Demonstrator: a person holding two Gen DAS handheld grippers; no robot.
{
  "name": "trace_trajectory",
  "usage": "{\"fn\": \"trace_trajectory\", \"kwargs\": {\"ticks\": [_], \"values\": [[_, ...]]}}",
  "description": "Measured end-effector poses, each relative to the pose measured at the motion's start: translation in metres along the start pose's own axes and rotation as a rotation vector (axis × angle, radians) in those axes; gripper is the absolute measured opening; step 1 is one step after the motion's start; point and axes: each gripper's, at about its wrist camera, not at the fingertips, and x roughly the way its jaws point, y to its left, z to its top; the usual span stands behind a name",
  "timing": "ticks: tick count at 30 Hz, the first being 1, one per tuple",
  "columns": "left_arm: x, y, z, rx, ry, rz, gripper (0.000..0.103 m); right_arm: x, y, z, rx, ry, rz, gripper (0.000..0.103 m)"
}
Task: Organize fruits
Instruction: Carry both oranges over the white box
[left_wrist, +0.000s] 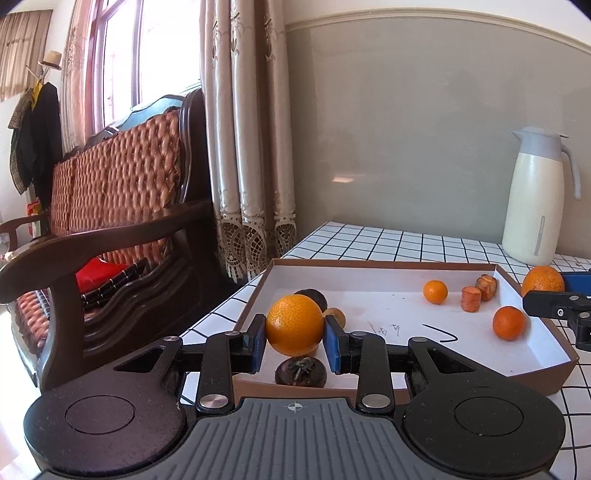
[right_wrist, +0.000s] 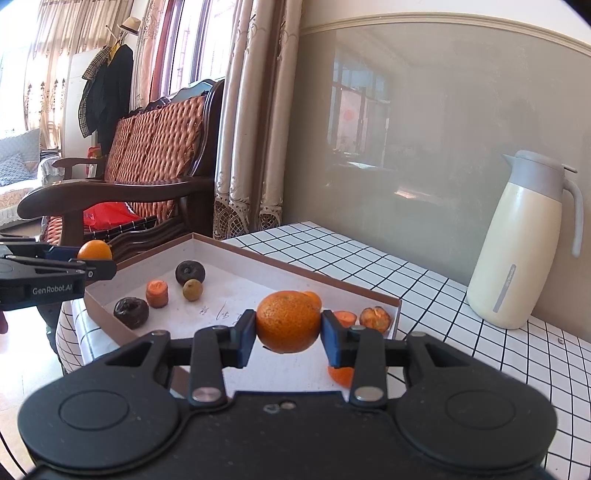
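Left gripper (left_wrist: 294, 341): fingers clamped on a large orange (left_wrist: 294, 325), held above the tray's near-left corner, a dark fruit (left_wrist: 301, 372) directly beneath.
Tray (left_wrist: 369, 263): shallow box on the checked tabletop (left_wrist: 369, 240); small oranges and cut pieces crowd its right side, the middle lies bare.
Right gripper (right_wrist: 288, 338): fingers closed on a second orange (right_wrist: 288, 321), poised over the tray's right end.
Coming move, as I judge: each orange goes straight down; the bare middle gives most room.
Edges: low tray walls; jug (right_wrist: 524, 240) well apart.
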Motion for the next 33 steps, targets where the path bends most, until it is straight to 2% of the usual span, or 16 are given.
{"fn": "trace_trajectory", "kwargs": {"ticks": [10,25,33], "values": [[0.025,0.004,0.004,-0.014,0.013,0.013,0.033,0.022,-0.014,0.009,0.019,-0.002,-0.021,0.029],[0.056,-0.006,0.019,-0.008,0.033,-0.006,0.033,0.048,-0.026,0.013,0.035,0.018,-0.019,0.029],[0.079,-0.005,0.024,-0.023,0.067,-0.009,0.033,0.064,-0.04,0.016,0.055,0.042,-0.032,0.029]]}}
